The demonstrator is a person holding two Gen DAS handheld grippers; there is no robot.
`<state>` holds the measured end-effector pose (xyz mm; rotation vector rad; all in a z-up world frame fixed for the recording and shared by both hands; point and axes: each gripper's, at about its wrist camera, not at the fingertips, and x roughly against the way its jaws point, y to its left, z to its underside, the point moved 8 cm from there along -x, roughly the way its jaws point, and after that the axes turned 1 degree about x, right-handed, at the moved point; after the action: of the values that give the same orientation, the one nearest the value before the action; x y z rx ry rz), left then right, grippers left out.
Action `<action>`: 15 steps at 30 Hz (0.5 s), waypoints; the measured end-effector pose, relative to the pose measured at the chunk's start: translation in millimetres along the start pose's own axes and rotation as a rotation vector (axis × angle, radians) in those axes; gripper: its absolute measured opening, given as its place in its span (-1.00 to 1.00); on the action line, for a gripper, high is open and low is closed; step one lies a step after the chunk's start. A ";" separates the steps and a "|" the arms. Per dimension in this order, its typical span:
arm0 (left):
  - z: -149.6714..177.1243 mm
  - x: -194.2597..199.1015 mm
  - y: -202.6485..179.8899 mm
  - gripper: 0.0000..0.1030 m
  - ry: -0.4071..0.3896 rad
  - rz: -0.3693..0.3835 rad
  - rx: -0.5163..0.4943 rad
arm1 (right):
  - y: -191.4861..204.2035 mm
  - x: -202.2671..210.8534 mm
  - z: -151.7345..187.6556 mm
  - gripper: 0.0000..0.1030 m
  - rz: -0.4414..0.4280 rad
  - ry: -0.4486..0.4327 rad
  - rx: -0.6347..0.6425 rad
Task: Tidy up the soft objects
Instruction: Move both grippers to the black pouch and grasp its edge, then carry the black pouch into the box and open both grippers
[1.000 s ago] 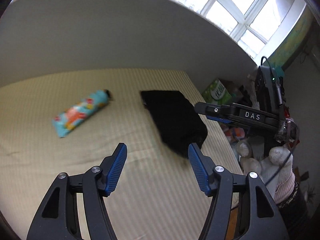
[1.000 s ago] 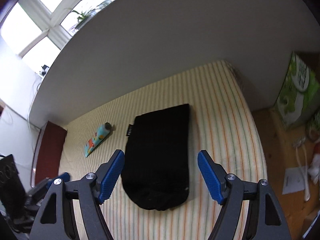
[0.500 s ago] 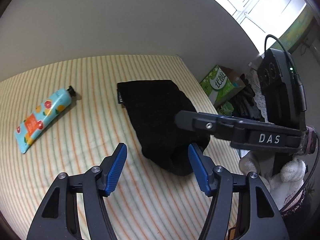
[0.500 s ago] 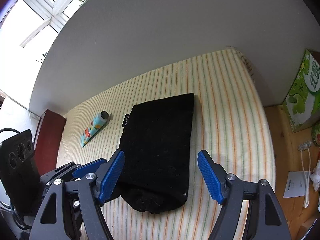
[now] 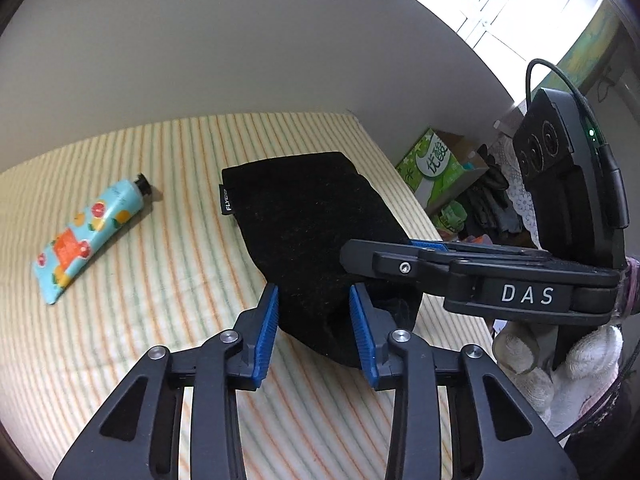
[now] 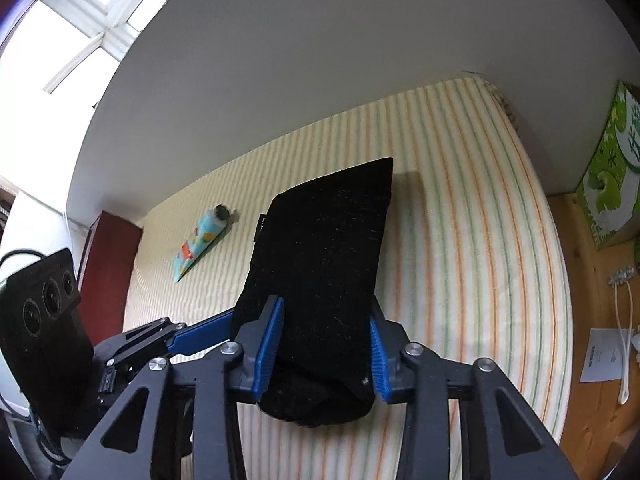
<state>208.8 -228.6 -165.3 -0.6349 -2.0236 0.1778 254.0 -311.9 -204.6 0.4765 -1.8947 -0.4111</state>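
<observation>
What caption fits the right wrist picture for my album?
Right hand-held gripper closing on the near end of a black fabric pouch on a striped mattress.

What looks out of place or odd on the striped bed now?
Only the hand cream tube: a firm item lying askew left of the black pouch, whose bunched near end both grippers are closing on. Nothing is spilled or damaged.

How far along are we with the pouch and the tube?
Nothing looks put away yet. In hand: both jaws have just been closing on the black pouch's near end, right gripper pinching it, left gripper at its corner. Left: the tube lies untouched on the striped sheet.
</observation>
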 end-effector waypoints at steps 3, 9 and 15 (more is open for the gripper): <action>1.5 14.4 2.5 -0.39 -0.030 -0.013 -0.012 | 15.5 5.1 1.0 -0.32 -0.005 -0.014 0.019; 2.9 51.9 17.6 -0.39 -0.098 -0.025 0.010 | 57.6 15.7 -0.7 -0.35 -0.038 -0.042 0.072; 2.7 100.6 43.3 -0.39 -0.180 -0.065 0.035 | 117.1 19.1 -6.1 -0.36 -0.070 -0.065 0.170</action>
<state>182.7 -140.5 -105.6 -0.5470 -2.2056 0.2386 237.8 -221.2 -129.5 0.6501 -1.9896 -0.3157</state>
